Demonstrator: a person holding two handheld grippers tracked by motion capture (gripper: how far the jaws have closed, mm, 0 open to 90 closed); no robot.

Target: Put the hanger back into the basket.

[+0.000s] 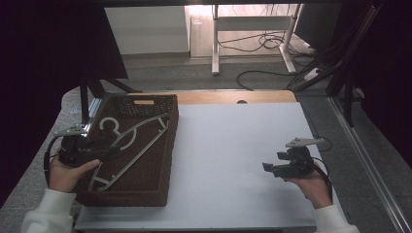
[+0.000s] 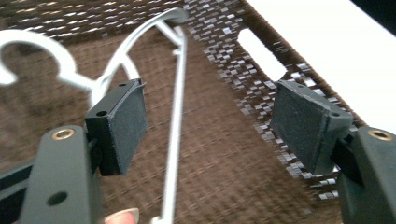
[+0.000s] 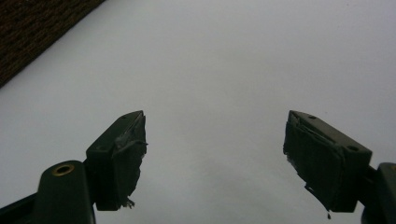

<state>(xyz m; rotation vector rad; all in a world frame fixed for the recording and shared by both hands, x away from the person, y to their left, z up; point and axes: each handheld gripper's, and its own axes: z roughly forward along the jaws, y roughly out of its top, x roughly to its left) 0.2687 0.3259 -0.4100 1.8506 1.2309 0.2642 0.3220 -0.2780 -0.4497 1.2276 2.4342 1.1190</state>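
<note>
Between the wide-open, empty left claw (image 2: 210,128) pads runs the white plastic hanger (image 2: 175,140); a skewed closure could pinch the brown woven basket (image 2: 261,186) instead.

Woven brown basket (image 1: 160,160); smooth pale plastic hanger (image 1: 133,141); matt white table (image 1: 233,160).

A white hanger (image 1: 131,141) lies in a dark brown woven basket (image 1: 160,184) on the white table (image 1: 233,160); both grippers are black.
</note>
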